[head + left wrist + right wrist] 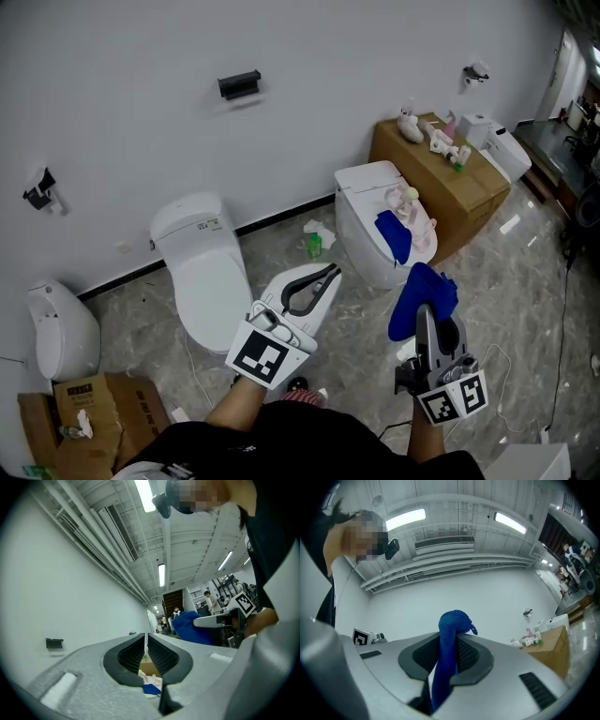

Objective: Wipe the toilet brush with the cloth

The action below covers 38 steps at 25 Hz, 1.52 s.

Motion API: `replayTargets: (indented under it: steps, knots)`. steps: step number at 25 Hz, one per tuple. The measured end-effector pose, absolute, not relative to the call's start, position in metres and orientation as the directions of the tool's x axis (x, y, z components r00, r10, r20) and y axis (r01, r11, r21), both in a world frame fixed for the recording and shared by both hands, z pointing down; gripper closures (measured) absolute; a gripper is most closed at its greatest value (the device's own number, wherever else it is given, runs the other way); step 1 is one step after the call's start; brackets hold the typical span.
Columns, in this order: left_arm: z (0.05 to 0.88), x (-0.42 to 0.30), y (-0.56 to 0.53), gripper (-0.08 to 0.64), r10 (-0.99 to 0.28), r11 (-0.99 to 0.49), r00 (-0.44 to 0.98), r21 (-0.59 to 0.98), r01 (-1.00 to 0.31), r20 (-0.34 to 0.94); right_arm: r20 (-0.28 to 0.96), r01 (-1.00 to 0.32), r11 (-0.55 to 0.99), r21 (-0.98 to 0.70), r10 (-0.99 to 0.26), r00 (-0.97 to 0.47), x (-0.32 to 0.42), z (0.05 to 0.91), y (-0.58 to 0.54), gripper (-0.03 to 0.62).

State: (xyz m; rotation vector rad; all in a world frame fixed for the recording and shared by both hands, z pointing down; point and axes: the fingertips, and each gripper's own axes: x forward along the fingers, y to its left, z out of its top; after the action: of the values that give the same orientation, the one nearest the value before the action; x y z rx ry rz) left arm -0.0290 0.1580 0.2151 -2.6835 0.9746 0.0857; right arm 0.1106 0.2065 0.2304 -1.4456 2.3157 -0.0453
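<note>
My right gripper [427, 314] is shut on a blue cloth [421, 293], which bunches above the jaws and hangs down between them. In the right gripper view the cloth [454, 620] stands up out of the shut right gripper [451, 643]. My left gripper [333, 271] is shut with nothing in it, its tips meeting in the left gripper view [146, 637]. Both grippers hang in the air in front of a white toilet [366, 192]. A second blue cloth [395, 234] and small pink-white items [409, 200] lie on its lid. I cannot make out a toilet brush.
Another white toilet [202, 267] stands to the left, a urinal [61, 328] further left. A cardboard box [441, 183] against the wall carries bottles and small items. A green bottle [315, 246] and crumpled paper sit on the floor. Flattened cardboard [103, 412] lies at the bottom left.
</note>
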Motion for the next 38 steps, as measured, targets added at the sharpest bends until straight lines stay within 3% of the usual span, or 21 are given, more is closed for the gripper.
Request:
replayTargets:
  steps: [32, 38]
  knots:
    - [0.232, -0.088, 0.078, 0.552, -0.555, -0.795, 0.816, -0.185, -0.578, -0.163, -0.26, -0.896, 0.377, -0.235, -0.912, -0.316, 0.052, 0.247, 0.134, 0.523]
    - [0.236, -0.086, 0.07, 0.552, -0.56, -0.802, 0.817, -0.157, -0.577, -0.14, -0.264, -0.882, 0.433, -0.186, -0.887, -0.38, 0.038, 0.246, 0.127, 0.523]
